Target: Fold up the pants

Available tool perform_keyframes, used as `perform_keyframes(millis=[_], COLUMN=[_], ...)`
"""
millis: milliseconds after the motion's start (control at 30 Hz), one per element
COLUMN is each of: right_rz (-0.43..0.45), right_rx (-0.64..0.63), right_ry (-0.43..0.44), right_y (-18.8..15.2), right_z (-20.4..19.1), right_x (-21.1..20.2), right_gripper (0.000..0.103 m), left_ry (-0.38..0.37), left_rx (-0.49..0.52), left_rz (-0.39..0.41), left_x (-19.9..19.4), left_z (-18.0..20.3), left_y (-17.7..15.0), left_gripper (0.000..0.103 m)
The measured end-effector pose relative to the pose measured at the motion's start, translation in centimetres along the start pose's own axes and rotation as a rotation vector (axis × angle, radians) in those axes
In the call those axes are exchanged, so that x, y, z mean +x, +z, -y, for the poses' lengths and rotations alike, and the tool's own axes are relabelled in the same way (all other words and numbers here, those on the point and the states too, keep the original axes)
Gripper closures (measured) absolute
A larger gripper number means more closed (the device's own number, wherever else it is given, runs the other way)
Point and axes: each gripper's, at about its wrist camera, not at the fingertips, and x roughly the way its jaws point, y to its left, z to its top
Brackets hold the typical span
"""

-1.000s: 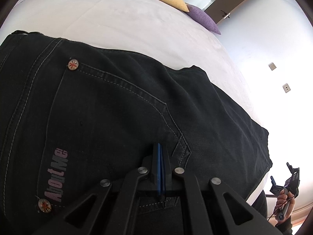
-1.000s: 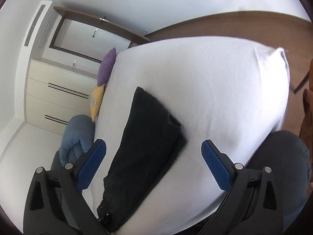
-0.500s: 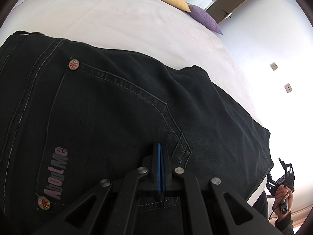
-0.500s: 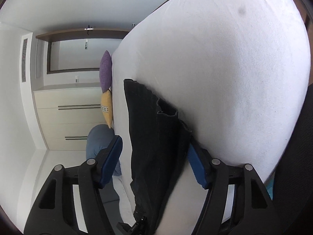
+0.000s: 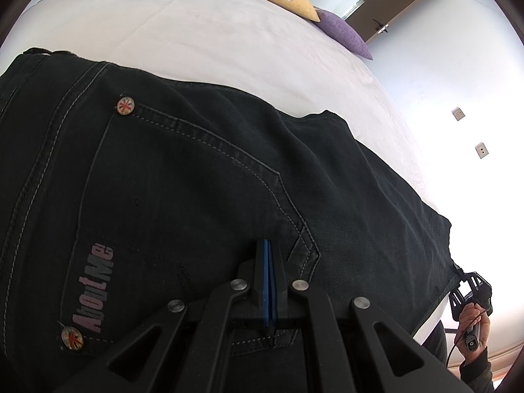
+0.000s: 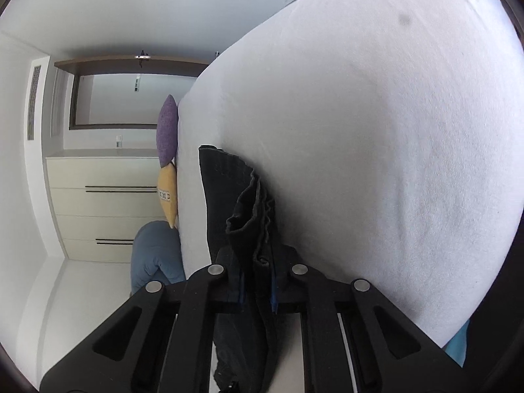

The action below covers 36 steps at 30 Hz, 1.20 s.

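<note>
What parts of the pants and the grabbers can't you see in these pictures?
- Left wrist view: the black pants run off the left and bottom edges, so the waistband is cut off.
- Left wrist view: whether the shut left gripper pinches any cloth is hidden by its own frame.
- Right wrist view: the right gripper, whose jaws have just been closing, grips the hem; its pads are hidden by cloth.
- Right wrist view: the pants' lower end is cut off.

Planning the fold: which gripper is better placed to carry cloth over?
Right: the right gripper has just closed on the black denim pants at the hem. The left gripper is shut by the pocket.
</note>
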Motion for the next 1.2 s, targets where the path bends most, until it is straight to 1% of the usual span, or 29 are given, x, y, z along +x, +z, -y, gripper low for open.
perform_keyframes(millis=[67, 133, 200, 233, 267, 333, 367, 400, 433, 467, 500, 567, 600, 667, 700, 733, 767, 800, 833, 867, 933, 1033, 1133, 1167, 1200], right_rz=[0.011, 0.009, -0.01, -0.028, -0.051, -0.105, -0.139, -0.179, -0.216, -0.247, -0.256, -0.252, -0.249, -0.249, -0.249, -0.248, -0.243, -0.239, -0.235, -0.227, -0.199, -0.149, -0.129, -0.122, -0.119], right_rx=[-0.124, -0.256, -0.452, -0.572, -0.707, -0.975, -1.111, -1.243, -1.342, -1.41, -1.453, -1.486, -1.493, -1.501, -1.496, -1.49, -1.482, -1.475, -1.464, -1.453, -1.451, -1.487, -1.526, -1.542, -1.555], right_ry=[-0.069, -0.111, -0.146, -0.16, -0.179, -0.222, -0.256, -0.314, -0.365, -0.398, -0.43, -0.459, -0.459, -0.457, -0.455, -0.453, -0.448, -0.445, -0.441, -0.434, -0.414, -0.401, -0.397, -0.4, -0.401], right_y=[-0.6, -1.8, -4.1, -6.0, -8.6, -14.6, -18.0, -21.2, -23.7, -25.6, -26.8, -27.7, -27.4, -27.5, -27.0, -26.9, -26.9, -26.5, -26.5, -26.5, -26.8, -27.7, -28.7, -29.1, -29.3], right_z=[-2.2, -5.1, -9.4, -11.5, -13.2, -15.8, -16.3, -16.1, -15.5, -14.8, -14.1, -13.3, -14.0, -14.3, -13.9, -14.0, -14.0, -14.1, -14.0, -14.0, -14.2, -15.2, -15.4, -15.4, -15.1], right_x=[0.2, 0.5, 1.6, 2.2, 2.4, 3.7, 4.6, 5.8, 7.2, 8.4, 9.1, 9.7, 11.0, 11.0, 10.8, 10.9, 10.9, 11.5, 11.2, 10.9, 9.3, 8.8, 8.5, 8.5, 7.6], right_gripper=[0.095, 0.095, 0.096, 0.096, 0.096, 0.096, 0.096, 0.096, 0.096, 0.096, 0.096, 0.096, 0.096, 0.096, 0.096, 0.096, 0.096, 0.096, 0.096, 0.096, 0.096, 0.096, 0.095, 0.095, 0.095], left_ry=[-0.004, -0.007, -0.01, -0.013, -0.015, -0.017, -0.018, -0.018, -0.016, -0.014, -0.011, -0.006, 0.0, 0.019, 0.035, 0.051, 0.063, 0.061, 0.042, 0.009, -0.082, -0.194, -0.263, -0.273, -0.283], left_rx=[-0.004, -0.004, -0.004, -0.005, -0.007, -0.009, -0.009, -0.01, -0.009, -0.006, -0.003, -0.007, -0.01, -0.01, -0.003, 0.013, 0.04, 0.078, 0.108, 0.125, 0.143, 0.118, 0.074, 0.062, 0.049], left_rz=[0.002, 0.003, 0.004, 0.005, 0.006, 0.008, 0.009, 0.011, 0.013, 0.012, 0.011, 0.004, 0.0, -0.004, -0.004, 0.002, 0.015, 0.039, 0.063, 0.072, 0.033, -0.055, -0.15, -0.178, -0.208], left_x=[0.0, 0.0, 0.0, 0.0, 0.0, -0.1, -0.1, -0.1, -0.2, -0.2, -0.3, -0.4, -0.4, -0.6, -0.8, -1.1, -1.5, -2.1, -2.5, -2.7, -1.8, 1.2, 4.7, 5.7, 6.8], left_z=[-0.1, -0.2, -0.3, -0.4, -0.5, -0.6, -0.6, -0.6, -0.6, -0.6, -0.6, -0.5, -0.4, 0.2, 1.0, 1.9, 3.2, 5.0, 6.7, 8.2, 11.1, 14.4, 16.6, 17.1, 17.7], left_y=[0.0, -0.1, -0.1, -0.1, -0.2, -0.2, -0.2, -0.2, -0.3, -0.3, -0.2, -0.1, 0.1, 0.3, 0.4, 0.5, 0.6, 0.6, 0.5, 0.5, 0.7, 1.1, 1.5, 1.4, 1.4], left_gripper=[0.098, 0.098, 0.098, 0.098, 0.098, 0.098, 0.098, 0.098, 0.098, 0.098, 0.098, 0.098, 0.098, 0.097, 0.092, 0.068, 0.034, 0.022, 0.007, 0.001, 0.0, 0.0, 0.0, 0.0, 0.0])
